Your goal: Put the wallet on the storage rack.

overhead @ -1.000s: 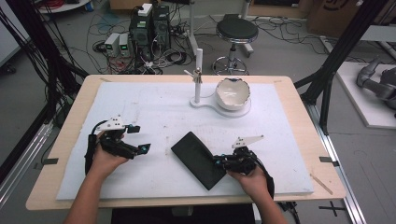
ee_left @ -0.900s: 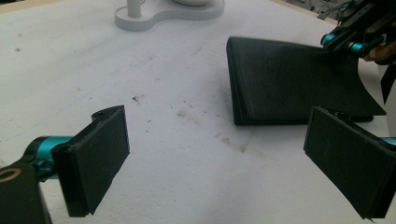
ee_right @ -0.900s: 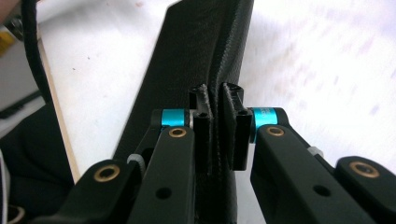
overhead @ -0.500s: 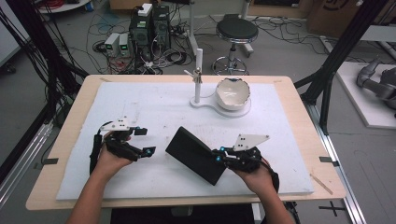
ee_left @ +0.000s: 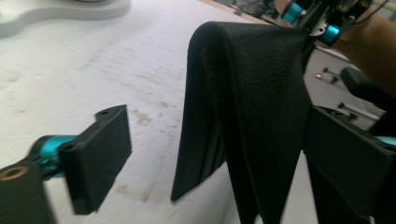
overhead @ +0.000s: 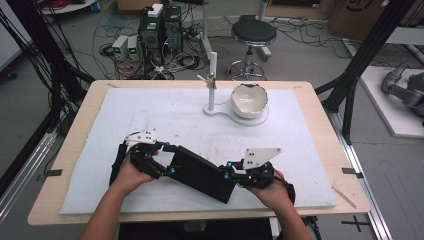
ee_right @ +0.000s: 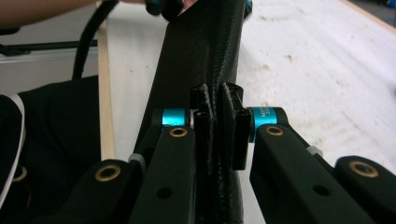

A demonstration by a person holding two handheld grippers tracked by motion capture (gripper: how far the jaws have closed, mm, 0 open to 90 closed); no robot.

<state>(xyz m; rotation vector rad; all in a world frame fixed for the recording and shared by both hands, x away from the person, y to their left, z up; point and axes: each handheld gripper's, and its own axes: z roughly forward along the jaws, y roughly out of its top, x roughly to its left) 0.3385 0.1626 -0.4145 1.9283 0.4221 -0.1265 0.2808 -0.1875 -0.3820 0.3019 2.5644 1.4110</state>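
The black wallet (overhead: 202, 173) is hanging above the white mat (overhead: 150, 115) near the front edge of the worktop (overhead: 320, 107), between the two claws, and it is tilted so that its left end is higher in the high view. The right claw (overhead: 229, 172) is clamping the right end of the wallet, with both pads pressed tight on the leather in the right gripper view (ee_right: 215, 135). The left claw (overhead: 170, 160) is standing around the left end with its jaws wide; they have just been closing a little, with the wallet between them. In the left gripper view (ee_left: 219, 140) one pad is well apart from the folded wallet (ee_left: 247, 107), while the other side is lying just beside it. Farther back on the mat, a white stand (overhead: 212, 82) and a white bowl (overhead: 248, 100) are standing side by side.
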